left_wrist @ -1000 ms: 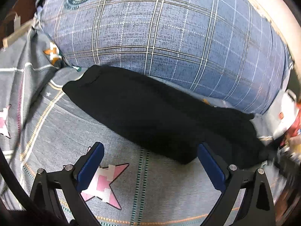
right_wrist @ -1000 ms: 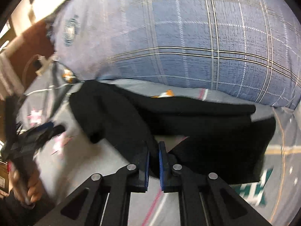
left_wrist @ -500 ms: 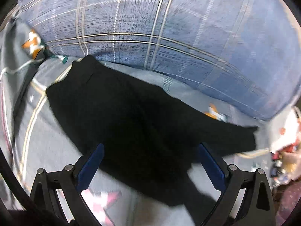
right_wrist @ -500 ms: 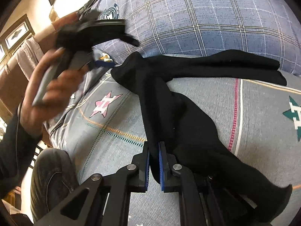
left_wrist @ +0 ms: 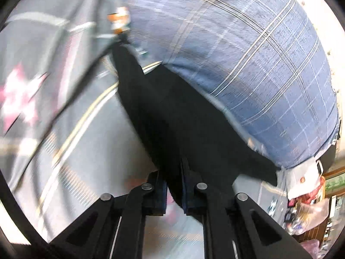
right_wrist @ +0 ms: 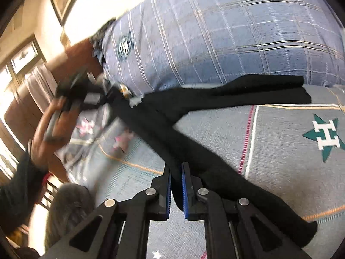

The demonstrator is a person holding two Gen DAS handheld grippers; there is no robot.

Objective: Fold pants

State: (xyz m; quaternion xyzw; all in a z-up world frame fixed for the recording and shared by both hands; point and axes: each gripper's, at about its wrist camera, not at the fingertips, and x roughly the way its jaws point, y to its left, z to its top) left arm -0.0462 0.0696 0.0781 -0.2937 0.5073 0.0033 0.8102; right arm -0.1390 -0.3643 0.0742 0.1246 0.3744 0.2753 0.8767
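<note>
The black pants (right_wrist: pixel 215 105) lie on a grey star-print bedsheet, stretched between both grippers, with one leg running along the foot of a blue plaid pillow. My right gripper (right_wrist: pixel 176 191) is shut on a fold of the black cloth at the near edge. My left gripper (left_wrist: pixel 174 188) is shut on the black pants (left_wrist: pixel 183 125) too. In the right wrist view, the left gripper (right_wrist: pixel 77 90) and the hand holding it show blurred at the far left end of the pants.
A big blue plaid pillow (left_wrist: pixel 248 54) (right_wrist: pixel 215 38) lies right behind the pants. The grey bedsheet (right_wrist: pixel 291 151) bears star prints. A wooden headboard and window (right_wrist: pixel 23 64) are at the left. Clutter (left_wrist: pixel 312 205) sits beyond the bed's right edge.
My left gripper, open half a second ago, has moved in and closed on the pants. My right gripper stays shut on the cloth and has pulled it towards me; the pants are stretched out.
</note>
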